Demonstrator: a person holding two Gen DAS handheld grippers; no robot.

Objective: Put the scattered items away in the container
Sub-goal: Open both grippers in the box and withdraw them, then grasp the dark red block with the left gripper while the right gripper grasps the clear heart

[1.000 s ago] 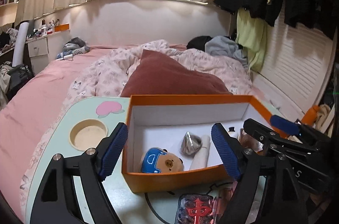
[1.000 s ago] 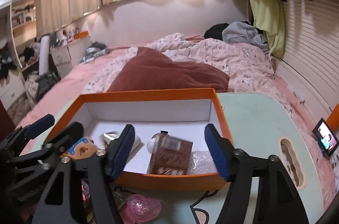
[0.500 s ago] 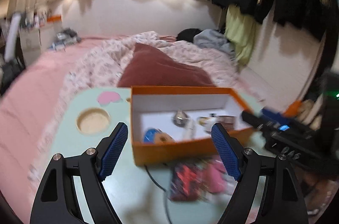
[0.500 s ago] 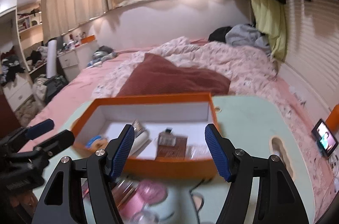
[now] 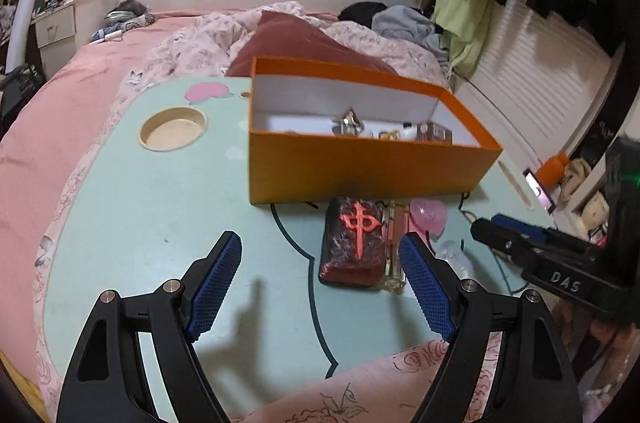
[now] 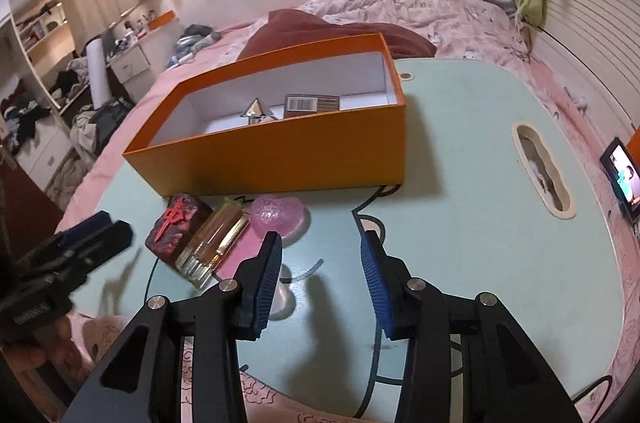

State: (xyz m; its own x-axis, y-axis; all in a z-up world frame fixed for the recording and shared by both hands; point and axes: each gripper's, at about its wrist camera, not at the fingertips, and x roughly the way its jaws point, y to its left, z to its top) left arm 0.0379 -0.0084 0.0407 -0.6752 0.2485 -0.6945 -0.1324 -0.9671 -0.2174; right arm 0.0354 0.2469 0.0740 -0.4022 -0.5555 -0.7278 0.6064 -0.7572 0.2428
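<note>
Counter (image 5: 152,207): pale green top with a round recess at the far left and an oval slot on the right; set on a pink bed.
Orange box (image 6: 280,159): open, white inside, standing toward the far side of the counter.
Box contents: a silver pointed piece (image 6: 256,109) and a brown carton with a barcode label (image 6: 312,102), both peeking above the near wall; other small things inside too hidden to name.
Dark red block (image 5: 354,239): wrapped in film, red character on top, lying on the counter just in front of the box.
Amber bottle (image 6: 214,243): lying flat, touching the block's right side.
Pink heart (image 6: 276,217): translucent, just beside the bottle, close to the box wall.
Clear piece (image 5: 454,255): small, see-through, on the counter near the heart; shape hard to make out.
Left gripper (image 5: 320,287): jaws released and spread wide, hovering above the counter, nothing between the pads; block and bottle lying just beyond the right pad.
Right gripper (image 6: 322,279): jaws closing, only bare counter between them, pads pressing on nothing; clear piece partly behind the left pad.
Phone (image 6: 622,179): lit screen, propped at the right edge beyond the counter.
Hands: partly seen behind each tool, too dark to describe.
</note>
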